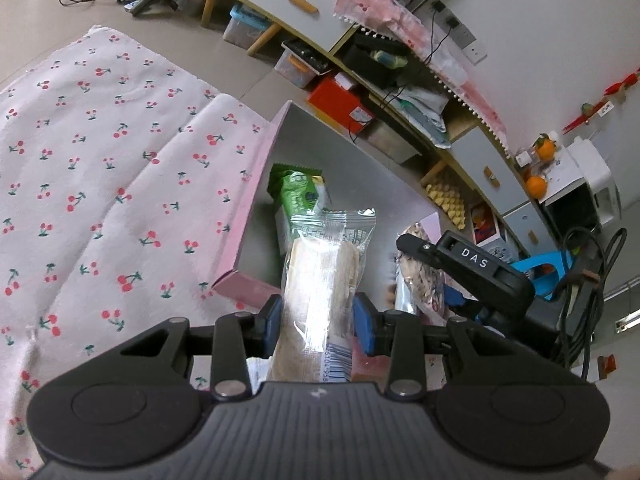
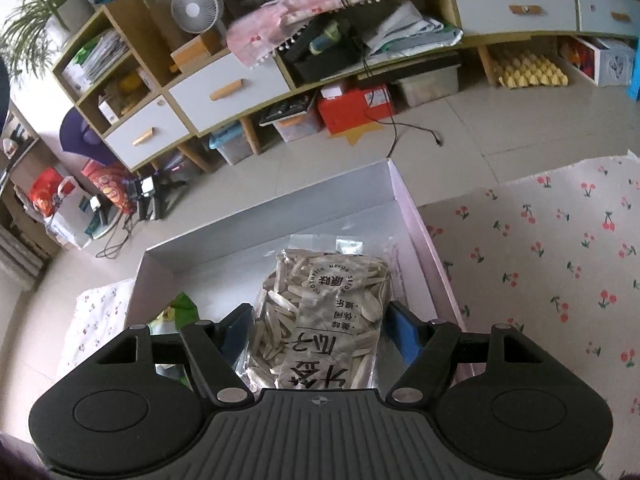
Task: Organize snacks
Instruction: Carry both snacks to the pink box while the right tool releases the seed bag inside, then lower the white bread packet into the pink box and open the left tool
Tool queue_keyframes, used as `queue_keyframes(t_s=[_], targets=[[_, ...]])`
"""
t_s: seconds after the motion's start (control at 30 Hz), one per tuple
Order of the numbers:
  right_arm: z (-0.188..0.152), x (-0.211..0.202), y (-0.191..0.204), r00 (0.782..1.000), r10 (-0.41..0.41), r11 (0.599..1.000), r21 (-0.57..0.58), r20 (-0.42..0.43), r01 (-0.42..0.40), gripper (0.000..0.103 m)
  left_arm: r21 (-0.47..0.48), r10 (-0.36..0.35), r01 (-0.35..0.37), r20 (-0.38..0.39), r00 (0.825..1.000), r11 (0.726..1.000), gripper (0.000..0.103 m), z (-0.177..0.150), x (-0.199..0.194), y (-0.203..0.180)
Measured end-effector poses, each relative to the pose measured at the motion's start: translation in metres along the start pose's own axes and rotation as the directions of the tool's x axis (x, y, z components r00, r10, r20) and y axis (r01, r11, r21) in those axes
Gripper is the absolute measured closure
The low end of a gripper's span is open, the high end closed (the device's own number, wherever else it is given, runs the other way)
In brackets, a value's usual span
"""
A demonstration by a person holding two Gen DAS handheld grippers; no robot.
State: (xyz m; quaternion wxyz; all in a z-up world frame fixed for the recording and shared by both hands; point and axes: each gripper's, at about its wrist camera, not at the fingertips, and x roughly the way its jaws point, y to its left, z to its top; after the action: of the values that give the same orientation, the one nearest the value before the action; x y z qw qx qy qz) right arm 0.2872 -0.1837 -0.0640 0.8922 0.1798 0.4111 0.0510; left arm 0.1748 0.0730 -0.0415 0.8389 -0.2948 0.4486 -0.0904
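My left gripper (image 1: 318, 320) is shut on a clear-wrapped pack of pale crackers (image 1: 320, 276), which stands upright between the blue pads over the near end of a pink box (image 1: 256, 184). Inside the box lies a green snack packet (image 1: 298, 192). My right gripper (image 2: 320, 332) is shut on a clear bag of sunflower seeds (image 2: 324, 304), held over the same box's white inside (image 2: 280, 216). In the left wrist view the seed bag (image 1: 420, 284) hangs under a black finger (image 1: 472, 258) of the right gripper. The green packet (image 2: 180, 312) shows at the left of the box.
A white cloth with a cherry print (image 1: 100, 160) covers the surface on both sides of the box (image 2: 560, 280). Beyond lie tiled floor and a low shelf unit (image 2: 240, 92) with drawers, storage bins, a red box (image 2: 356, 108) and trailing cables.
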Motion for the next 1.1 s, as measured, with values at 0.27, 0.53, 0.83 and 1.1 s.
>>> queue_keyframes(t_s=[0.27, 0.53, 0.83, 1.1], targets=[[-0.003, -0.005, -0.009, 0.993, 0.114, 0.992, 0.049, 0.007, -0.114, 0.020, 0.019, -0.012, 0.012, 0.034, 0.999, 1.000, 0.069, -0.001, 0.002, -0.007], [0.006, -0.028, -0.020, 0.985, 0.170, 0.982, 0.076, 0.023, -0.171, 0.016, 0.050, -0.012, 0.008, 0.073, 0.997, 0.999, 0.069, 0.014, 0.014, -0.023], [0.009, -0.045, -0.012, 0.987, 0.157, 0.986, -0.063, 0.028, -0.155, 0.012, 0.173, 0.044, -0.065, 0.122, 0.992, 0.983, 0.068, 0.045, 0.053, -0.049], [0.006, -0.035, -0.016, 0.987, 0.159, 0.986, -0.042, 0.009, -0.159, 0.012, 0.158, 0.089, -0.098, 0.059, 0.994, 0.983, 0.068, 0.052, 0.075, -0.056]])
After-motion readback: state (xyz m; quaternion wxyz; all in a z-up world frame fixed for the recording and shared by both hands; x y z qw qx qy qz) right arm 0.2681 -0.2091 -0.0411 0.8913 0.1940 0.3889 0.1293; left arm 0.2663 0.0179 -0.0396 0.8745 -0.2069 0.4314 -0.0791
